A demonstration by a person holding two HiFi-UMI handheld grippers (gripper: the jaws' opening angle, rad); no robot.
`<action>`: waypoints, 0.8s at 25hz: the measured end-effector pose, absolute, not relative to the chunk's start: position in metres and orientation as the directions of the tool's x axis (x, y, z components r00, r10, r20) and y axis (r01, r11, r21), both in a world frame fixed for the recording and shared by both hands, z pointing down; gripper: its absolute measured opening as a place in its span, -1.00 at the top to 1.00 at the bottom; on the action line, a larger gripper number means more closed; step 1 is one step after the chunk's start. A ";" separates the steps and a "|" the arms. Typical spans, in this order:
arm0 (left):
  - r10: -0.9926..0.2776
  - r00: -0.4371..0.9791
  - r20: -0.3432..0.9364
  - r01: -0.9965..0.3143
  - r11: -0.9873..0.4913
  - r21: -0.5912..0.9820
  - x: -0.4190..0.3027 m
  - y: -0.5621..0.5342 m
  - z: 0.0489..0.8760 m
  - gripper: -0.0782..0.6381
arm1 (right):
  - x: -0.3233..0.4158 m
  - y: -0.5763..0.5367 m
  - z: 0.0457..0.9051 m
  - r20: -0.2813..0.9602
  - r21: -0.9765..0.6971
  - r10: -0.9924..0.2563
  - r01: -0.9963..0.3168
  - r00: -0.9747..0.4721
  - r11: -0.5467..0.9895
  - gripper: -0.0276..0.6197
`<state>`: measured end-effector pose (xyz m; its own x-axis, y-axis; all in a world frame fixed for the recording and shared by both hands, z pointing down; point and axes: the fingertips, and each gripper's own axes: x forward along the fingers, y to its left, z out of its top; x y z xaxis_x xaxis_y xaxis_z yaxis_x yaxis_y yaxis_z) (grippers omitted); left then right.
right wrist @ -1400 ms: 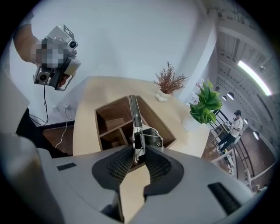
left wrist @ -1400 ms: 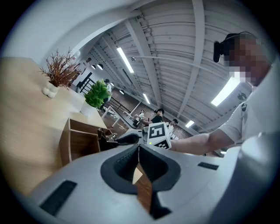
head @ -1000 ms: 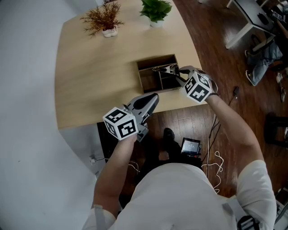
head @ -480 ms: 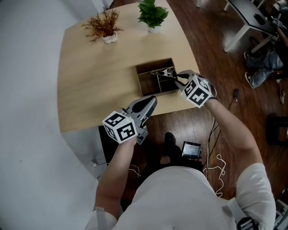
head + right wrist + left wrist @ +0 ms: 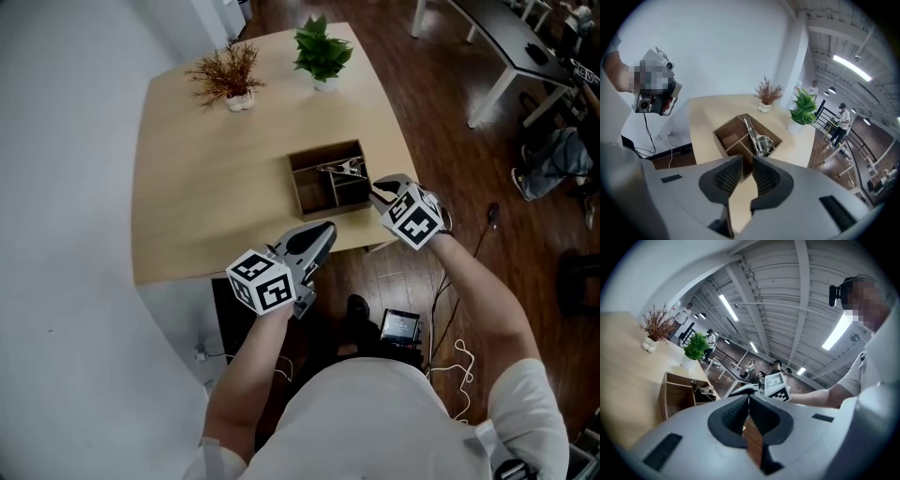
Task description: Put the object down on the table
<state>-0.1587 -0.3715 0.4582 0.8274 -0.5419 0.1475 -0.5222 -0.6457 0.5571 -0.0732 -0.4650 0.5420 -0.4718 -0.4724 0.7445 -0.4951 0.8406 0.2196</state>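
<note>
The shiny metal utensil (image 5: 342,169) lies loose inside the brown wooden compartment box (image 5: 298,192), so the putting-down looks done; beside the box, the left hand-held gripper (image 5: 325,228) is closed and empty, and the right hand-held gripper (image 5: 376,187) is slightly parted and empty.

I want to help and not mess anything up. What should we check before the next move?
1. Right gripper empty: ok. Jaws a little apart, nothing between them.
2. Left gripper empty: ok. Jaws together, nothing in them; it hangs off the table's near edge.
3. Tool let go: ok. No gripper touches it.
4. Tool on the bare table: not ok. It lies in the box.
5. Free room on the table: ok. Bare wood beside the box; the plants stand at the far end.
6. Tool lying flat: cannot tell. It may be propped on the box's divider.
</note>
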 end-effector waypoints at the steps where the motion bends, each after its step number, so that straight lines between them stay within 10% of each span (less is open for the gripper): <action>1: -0.541 0.828 0.146 -0.521 -0.648 0.556 -0.158 -0.369 0.456 0.78 | -0.072 -0.460 0.539 0.744 0.210 -0.473 -0.506 -0.472 0.836 0.72; 20: -0.554 0.831 0.052 -0.502 -0.705 0.502 -0.170 -0.310 0.393 0.78 | -0.055 -0.394 0.454 0.587 0.042 -0.587 -0.703 -0.558 0.710 0.91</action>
